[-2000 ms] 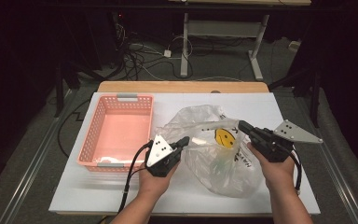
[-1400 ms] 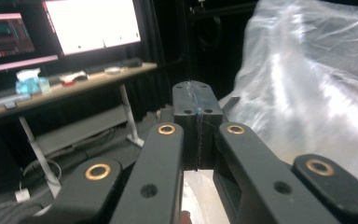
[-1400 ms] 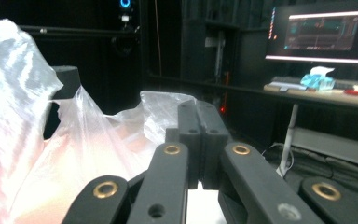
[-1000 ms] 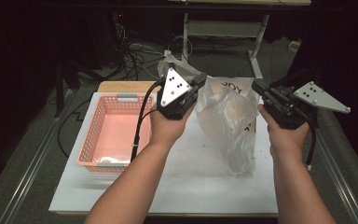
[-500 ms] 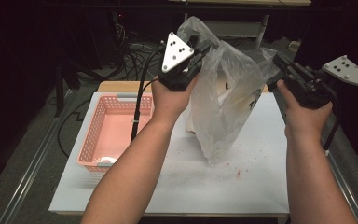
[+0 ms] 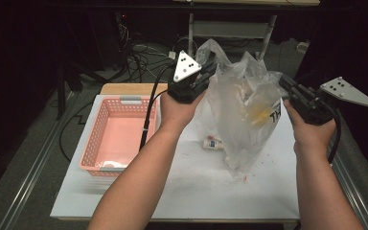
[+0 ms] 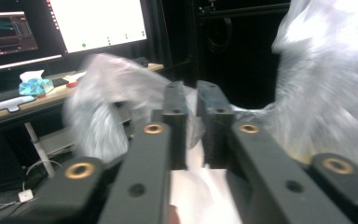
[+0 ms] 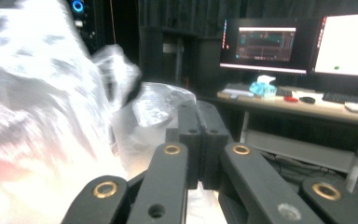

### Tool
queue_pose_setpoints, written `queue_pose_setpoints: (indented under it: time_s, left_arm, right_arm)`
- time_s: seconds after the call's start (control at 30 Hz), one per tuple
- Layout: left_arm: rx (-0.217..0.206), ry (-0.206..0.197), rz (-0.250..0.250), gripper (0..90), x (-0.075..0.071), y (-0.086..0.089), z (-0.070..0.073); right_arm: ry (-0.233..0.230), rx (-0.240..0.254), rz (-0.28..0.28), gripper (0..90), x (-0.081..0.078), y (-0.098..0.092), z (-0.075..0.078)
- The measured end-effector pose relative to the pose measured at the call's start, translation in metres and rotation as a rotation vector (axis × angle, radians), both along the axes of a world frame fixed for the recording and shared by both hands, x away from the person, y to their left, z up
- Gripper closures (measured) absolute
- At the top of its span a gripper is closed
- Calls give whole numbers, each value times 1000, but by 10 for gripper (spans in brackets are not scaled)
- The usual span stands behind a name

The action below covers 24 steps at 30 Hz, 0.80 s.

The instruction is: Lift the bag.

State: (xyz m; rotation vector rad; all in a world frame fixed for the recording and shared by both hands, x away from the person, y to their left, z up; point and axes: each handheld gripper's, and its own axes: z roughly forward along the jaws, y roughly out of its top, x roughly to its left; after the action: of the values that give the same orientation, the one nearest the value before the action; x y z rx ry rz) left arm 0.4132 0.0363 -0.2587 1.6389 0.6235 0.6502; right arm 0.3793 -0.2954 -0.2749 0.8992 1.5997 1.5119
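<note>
A clear plastic bag [image 6: 242,115] with a yellow item inside hangs between my two grippers, and its bottom touches the white table [image 6: 196,191]. My left gripper [image 6: 210,67] is raised at the bag's top left corner. Its jaws have just been opening: in the left gripper view the left gripper [image 7: 192,100] shows a narrow gap, with bag [image 7: 326,84] film still around and between the jaws. My right gripper [image 6: 283,82] is shut on the bag's right edge. In the right gripper view the right gripper [image 8: 198,109] has its jaws together beside the bag [image 8: 37,93]. A small bottle [image 6: 213,143] lies on the table under the bag.
A pink basket [image 6: 90,143] stands on the left half of the table, with a wooden board [image 6: 124,88] behind it. Small red crumbs [image 6: 244,177] lie near the bag's bottom. Beyond the table are cables on the floor [image 6: 139,52] and a desk with monitors [image 8: 265,46].
The bag went from lying on the table to hanging upright between the raised grippers. In the last half second both hands came down a little, and the small bottle now lies clear on the table.
</note>
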Motion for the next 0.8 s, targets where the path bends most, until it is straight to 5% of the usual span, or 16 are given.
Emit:
queue_pose_setpoints:
  time_s: [0.43, 0.8]
  left_arm:
    - [46, 31, -3, 440, -49, 27, -26]
    - [60, 182, -65, 293, -63, 20, -90]
  right_arm:
    - [22, -18, 1, 840, -6, -2, -6]
    - [-28, -29, 15, 690, -34, -16, 16]
